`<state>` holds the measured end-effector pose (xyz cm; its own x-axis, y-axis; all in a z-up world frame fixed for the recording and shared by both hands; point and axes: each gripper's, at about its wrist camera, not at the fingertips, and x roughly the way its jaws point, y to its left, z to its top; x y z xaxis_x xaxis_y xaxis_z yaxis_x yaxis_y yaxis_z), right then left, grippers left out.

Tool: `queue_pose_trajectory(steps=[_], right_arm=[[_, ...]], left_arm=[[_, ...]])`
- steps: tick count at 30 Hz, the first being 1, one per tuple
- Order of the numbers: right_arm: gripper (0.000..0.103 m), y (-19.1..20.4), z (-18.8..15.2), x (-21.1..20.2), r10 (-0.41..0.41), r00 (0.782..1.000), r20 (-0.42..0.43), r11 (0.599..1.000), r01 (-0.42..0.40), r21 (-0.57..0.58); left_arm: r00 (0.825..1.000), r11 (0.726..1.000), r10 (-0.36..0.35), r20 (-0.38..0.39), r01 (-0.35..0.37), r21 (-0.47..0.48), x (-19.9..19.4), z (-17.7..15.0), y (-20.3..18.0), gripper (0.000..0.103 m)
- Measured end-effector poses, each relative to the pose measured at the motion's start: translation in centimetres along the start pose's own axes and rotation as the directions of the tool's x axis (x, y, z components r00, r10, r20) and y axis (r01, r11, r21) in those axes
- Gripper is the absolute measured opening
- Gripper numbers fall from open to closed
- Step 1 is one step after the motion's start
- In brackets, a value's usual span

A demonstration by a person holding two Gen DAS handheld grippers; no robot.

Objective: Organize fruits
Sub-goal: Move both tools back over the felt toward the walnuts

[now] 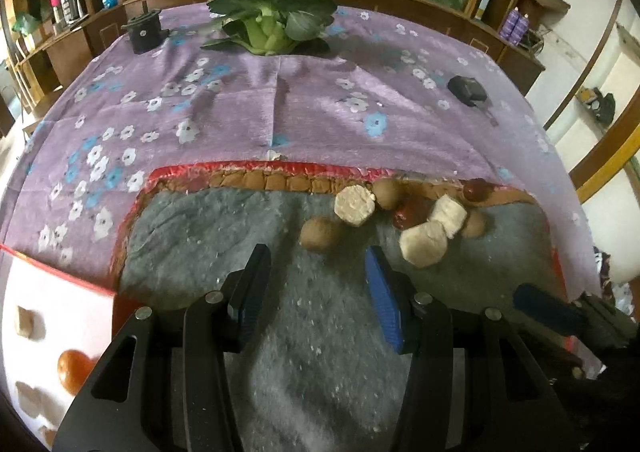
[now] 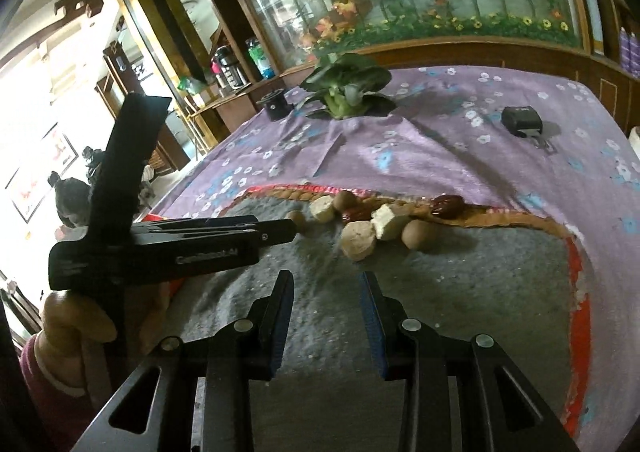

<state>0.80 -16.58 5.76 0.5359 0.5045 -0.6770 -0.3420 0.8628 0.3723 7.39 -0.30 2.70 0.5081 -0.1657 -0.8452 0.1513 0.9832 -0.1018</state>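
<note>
A pile of fruit lies at the far edge of a grey felt mat [image 1: 224, 236]: brown round longans [image 1: 319, 234], red dates [image 1: 408, 212] and pale cut chunks [image 1: 424, 244]. My left gripper [image 1: 318, 264] is open and empty, just short of the nearest longan. In the right wrist view the same pile shows, with a pale chunk [image 2: 359, 240], a longan [image 2: 418, 234] and a red date [image 2: 448, 205]. My right gripper [image 2: 326, 284] is open and empty, just short of the pile. The left gripper [image 2: 280, 230] reaches in from the left, beside the small longan [image 2: 297, 218].
The mat lies on a purple flowered tablecloth [image 1: 280, 107]. A bok choy [image 1: 272, 11], a black round object [image 1: 145, 31] and a black key fob [image 1: 467, 89] lie farther back. A white box [image 1: 48, 324] printed with fruit sits at the left. A wooden cabinet stands behind.
</note>
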Motion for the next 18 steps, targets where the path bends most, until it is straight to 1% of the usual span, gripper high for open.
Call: queue_pose_trajectory(steps=[3, 7, 12, 13, 15, 16, 17, 18], right_arm=[[0.033, -0.9, -0.1, 0.3, 0.003, 1.000, -0.007, 1.000, -0.002, 0.026], [0.033, -1.8, -0.1, 0.5, -0.014, 1.000, -0.018, 0.999, 0.015, 0.047], [0.033, -2.4, 0.0, 0.1, -0.012, 1.000, -0.005, 0.998, 0.012, 0.065], [0.033, -2.4, 0.0, 0.1, -0.011, 1.000, -0.003, 0.998, 0.011, 0.066], [0.033, -2.5, 0.0, 0.1, -0.007, 1.000, -0.001, 0.998, 0.007, 0.070], [0.033, -2.5, -0.1, 0.1, -0.007, 1.000, -0.004, 0.997, 0.007, 0.070], [0.033, -2.5, 0.0, 0.2, -0.009, 1.000, -0.006, 0.998, 0.009, 0.070], [0.033, -2.5, -0.1, 0.2, -0.011, 1.000, -0.008, 0.998, 0.012, 0.068]], left_arm=[[1.000, 1.000, 0.011, -0.006, -0.011, 0.018, 0.7, 0.2, -0.4, 0.049], [1.000, 1.000, 0.002, 0.002, -0.002, 0.016, 1.4, 0.5, -0.5, 0.049], [1.000, 1.000, 0.012, 0.007, -0.012, 0.021, 2.2, 0.3, -0.5, 0.048], [1.000, 0.999, 0.018, 0.010, -0.018, 0.026, 2.3, 0.2, -0.5, 0.046], [0.999, 0.999, 0.035, 0.021, -0.036, 0.037, 2.4, 0.3, -0.5, 0.038], [0.999, 0.998, 0.048, 0.026, -0.049, 0.034, 2.5, 0.3, -0.4, 0.025], [0.998, 0.998, 0.055, 0.029, -0.056, 0.024, 2.5, 0.3, -0.1, 0.021], [0.999, 0.999, 0.037, 0.029, -0.037, 0.006, 2.5, 0.4, 0.2, 0.021]])
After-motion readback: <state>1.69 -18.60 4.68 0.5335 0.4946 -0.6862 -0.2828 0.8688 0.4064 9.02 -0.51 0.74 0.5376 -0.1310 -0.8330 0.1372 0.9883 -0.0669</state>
